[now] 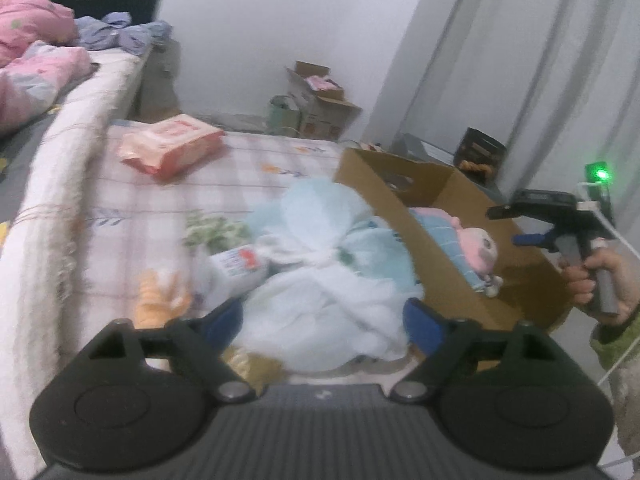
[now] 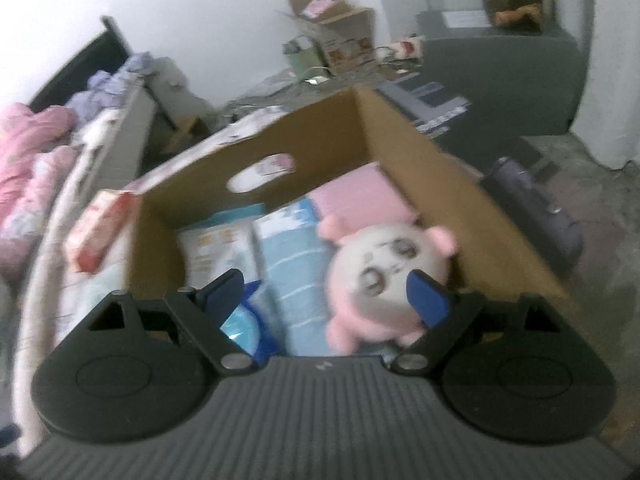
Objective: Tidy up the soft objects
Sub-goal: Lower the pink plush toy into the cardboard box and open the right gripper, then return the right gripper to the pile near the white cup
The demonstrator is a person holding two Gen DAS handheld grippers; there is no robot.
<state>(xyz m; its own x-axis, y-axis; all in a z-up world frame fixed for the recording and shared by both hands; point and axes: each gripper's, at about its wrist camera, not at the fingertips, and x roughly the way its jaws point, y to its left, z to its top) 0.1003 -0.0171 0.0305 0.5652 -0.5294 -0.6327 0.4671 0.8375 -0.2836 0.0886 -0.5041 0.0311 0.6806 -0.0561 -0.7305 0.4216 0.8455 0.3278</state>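
Both grippers stand wide. Spread blue fingers of the left gripper [image 1: 324, 320] flank a crumpled pale-blue cloth [image 1: 320, 264] heaped on the checked bedcover [image 1: 160, 200], just left of the cardboard box [image 1: 404, 216]; whether the pads touch the fabric cannot be told. Over the box [image 2: 400, 120], the right gripper [image 2: 326, 298] hangs with nothing between its fingers. Below it a pink-and-white plush toy [image 2: 380, 276] lies inside on a blue striped item [image 2: 296, 280], beside a pink pad [image 2: 356, 196]. A red-and-white pack [image 1: 172, 146] rests farther off on the bedcover.
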